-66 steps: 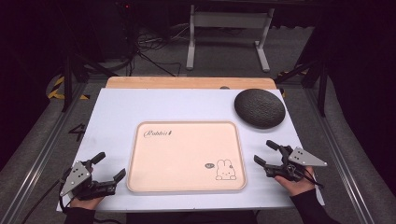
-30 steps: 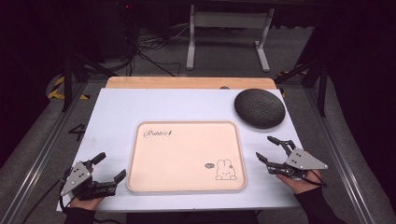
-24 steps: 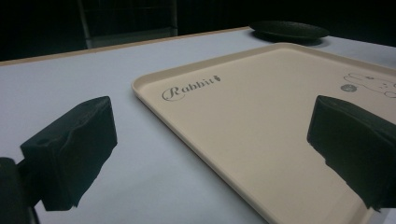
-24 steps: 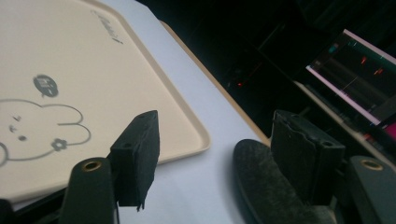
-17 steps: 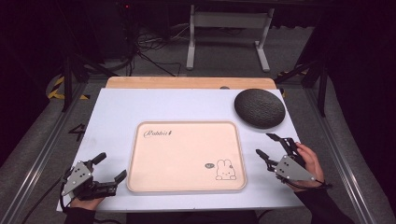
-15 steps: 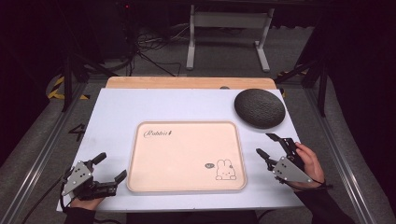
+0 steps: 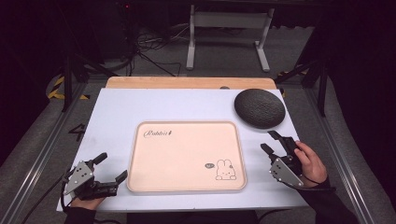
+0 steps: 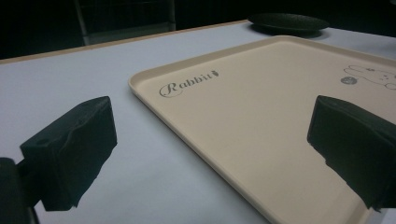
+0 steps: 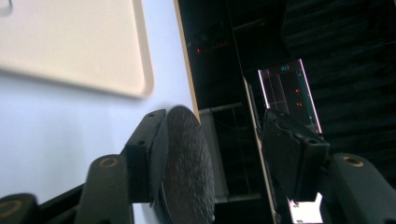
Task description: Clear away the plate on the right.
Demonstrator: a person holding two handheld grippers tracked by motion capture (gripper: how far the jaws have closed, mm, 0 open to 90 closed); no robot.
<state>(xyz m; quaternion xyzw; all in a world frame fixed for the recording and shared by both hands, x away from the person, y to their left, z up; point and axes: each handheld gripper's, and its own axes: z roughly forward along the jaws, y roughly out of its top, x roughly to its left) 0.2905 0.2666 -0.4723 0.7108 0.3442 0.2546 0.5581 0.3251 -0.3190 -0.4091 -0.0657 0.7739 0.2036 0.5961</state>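
At the table's (image 7: 121, 112) right edge, just beside the rabbit-print tray (image 7: 187, 154), narrowing the right gripper (image 7: 267, 140): having just been closing its jaws partway, with nothing between them. Standing half open now, gripping nothing. Aiming the tips up the table at the dark round plate (image 7: 259, 108), lying flat near the far right corner, close ahead of the tips but not touching them. Seeing that plate (image 9: 187, 163) edge-on in the right gripper view, beyond the jaws rather than inside them.

Reading this, as a judgement, as setting the opening to suit the plate's thin rim before reaching in; not yet grasping, not yet lifting anything.

Keeping the left gripper (image 7: 113, 165) low at the near left corner of the tray, jaws spread wide and empty, straddling the tray's edge in the left gripper view without pressing on it.

Comparing with two seconds ago: then lying flat with the grey three-cornered plate facing up and the jaws wider; now rolled onto its side, showing the right hand (image 7: 310, 161) wrapped around it, sitting slightly nearer the plate. Leaving tray, plate and left gripper where they were.
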